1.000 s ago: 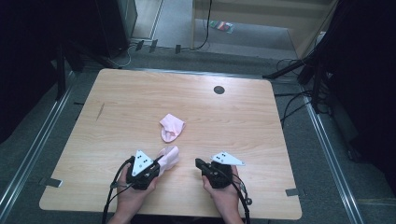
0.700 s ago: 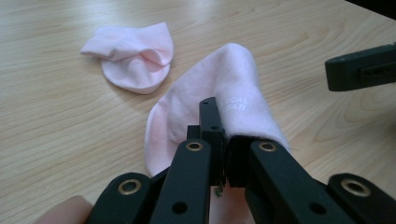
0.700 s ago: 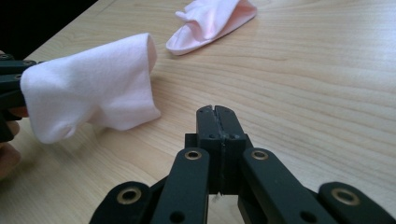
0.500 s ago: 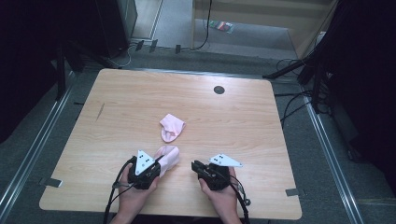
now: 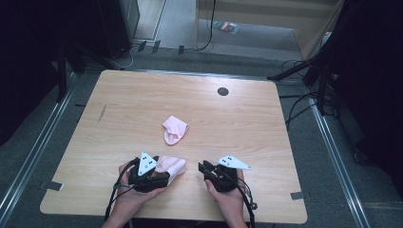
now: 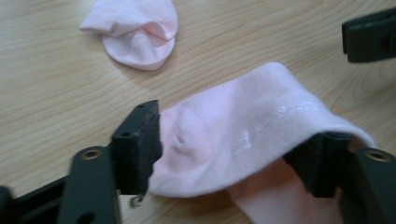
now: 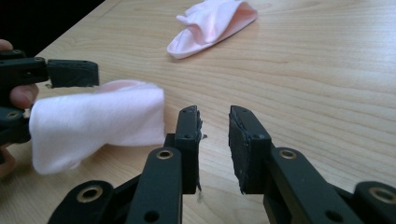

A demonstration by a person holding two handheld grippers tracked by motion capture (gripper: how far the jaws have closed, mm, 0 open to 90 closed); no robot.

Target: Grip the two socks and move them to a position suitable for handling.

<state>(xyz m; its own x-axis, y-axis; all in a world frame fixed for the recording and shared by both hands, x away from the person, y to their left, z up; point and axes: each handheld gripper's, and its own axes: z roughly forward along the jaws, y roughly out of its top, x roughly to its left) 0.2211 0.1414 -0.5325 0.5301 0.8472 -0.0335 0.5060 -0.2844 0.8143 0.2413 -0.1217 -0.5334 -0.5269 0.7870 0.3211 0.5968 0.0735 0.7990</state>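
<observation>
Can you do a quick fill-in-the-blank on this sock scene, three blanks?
1. The left tongs grip a sock whose colour is ____.
2. The right tongs hold ____, their jaws a narrow gap apart.
3. The second sock lies on the ____, apart from both tongs, farther from the person than the held one.

Missing words: pink; nothing; table

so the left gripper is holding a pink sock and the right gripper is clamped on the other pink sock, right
Not quite. The left gripper does hold a pink sock, but the right gripper holds nothing; the right gripper view shows the other pink sock lying loose on the table.
</observation>
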